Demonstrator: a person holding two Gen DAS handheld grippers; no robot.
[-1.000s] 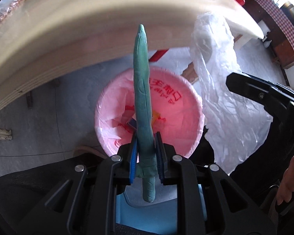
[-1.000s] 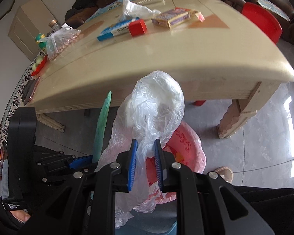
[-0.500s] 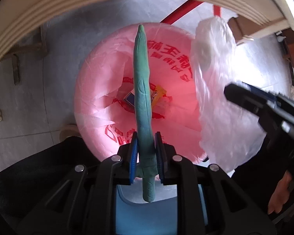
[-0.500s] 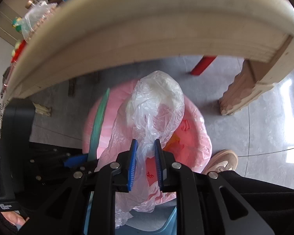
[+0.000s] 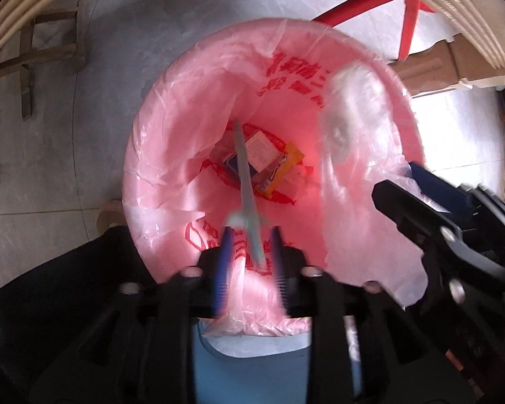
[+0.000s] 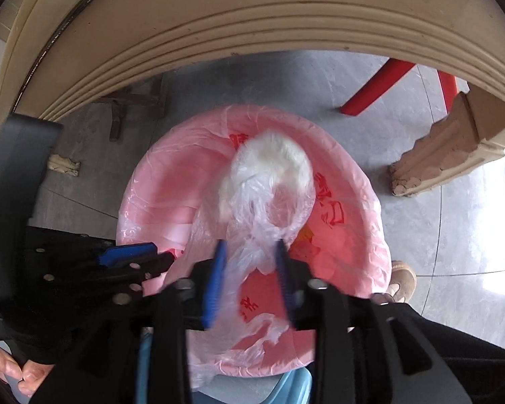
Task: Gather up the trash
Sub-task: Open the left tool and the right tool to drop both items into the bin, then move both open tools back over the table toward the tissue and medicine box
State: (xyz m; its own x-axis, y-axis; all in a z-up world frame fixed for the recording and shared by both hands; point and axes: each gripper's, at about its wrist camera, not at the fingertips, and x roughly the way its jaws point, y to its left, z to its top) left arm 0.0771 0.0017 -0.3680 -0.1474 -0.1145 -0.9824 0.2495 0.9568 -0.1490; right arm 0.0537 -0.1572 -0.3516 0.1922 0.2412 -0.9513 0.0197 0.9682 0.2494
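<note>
A bin lined with a pink bag (image 5: 185,155) (image 6: 171,188) stands on the floor under the table edge. My left gripper (image 5: 250,235) is open right above it. The long green wrapper (image 5: 245,181) is loose between its jaws and drops, blurred, toward the wrappers at the bin's bottom (image 5: 269,165). My right gripper (image 6: 249,252) is open over the bin too. The clear plastic bag (image 6: 266,181) with white tissue inside slips from between its jaws; it also shows in the left wrist view (image 5: 353,141).
The cream table edge (image 6: 219,33) arches above the bin, with a carved table leg (image 6: 447,155) at right. Red stool legs (image 5: 380,3) stand behind the bin. A shoe (image 6: 402,277) is beside the bin. The floor is grey tile.
Both grippers have opened over the bin. The green wrapper and the clear bag, held before, are now loose and falling in. Both grippers moved closer to the bin.
</note>
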